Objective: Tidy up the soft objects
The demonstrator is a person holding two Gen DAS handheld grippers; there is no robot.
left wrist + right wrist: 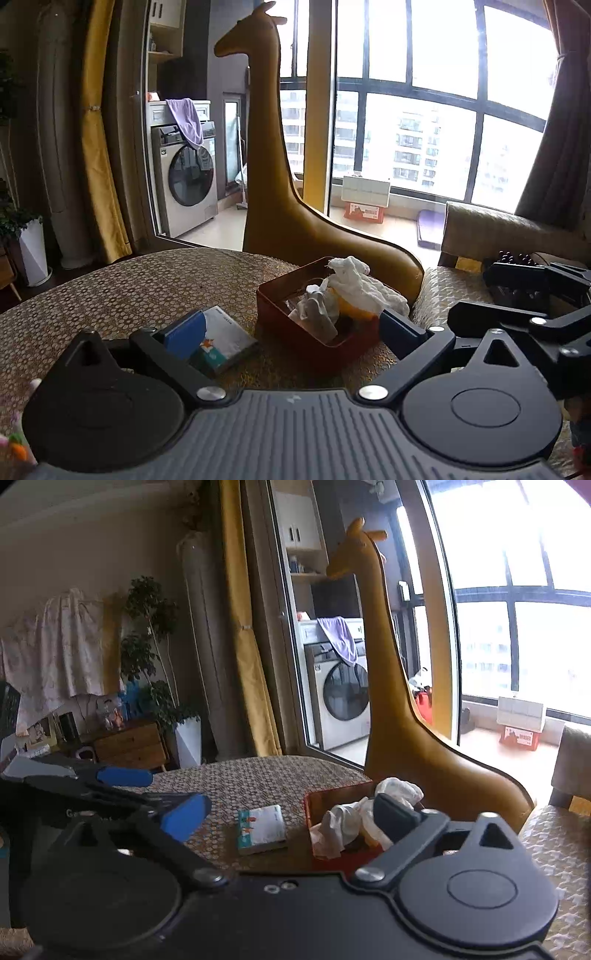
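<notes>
A red open box (295, 334) stands on the patterned round table (129, 288). White crumpled cloths (354, 280) fill it and hang over its far rim, with something orange (356, 312) under them. My left gripper (291, 330) is open, just short of the box, with nothing between its blue pads. In the right wrist view the same box (332, 862) and cloths (343, 823) lie just ahead of my right gripper (290, 819), also open and holding nothing. My left gripper's blue pad (123, 775) shows at the left there.
A small white and teal pack (225, 339) lies flat on the table left of the box. A tall yellow giraffe figure (266, 184) stands right behind the table. A covered chair (498, 229) is at the right, a washing machine (188, 177) beyond a glass door.
</notes>
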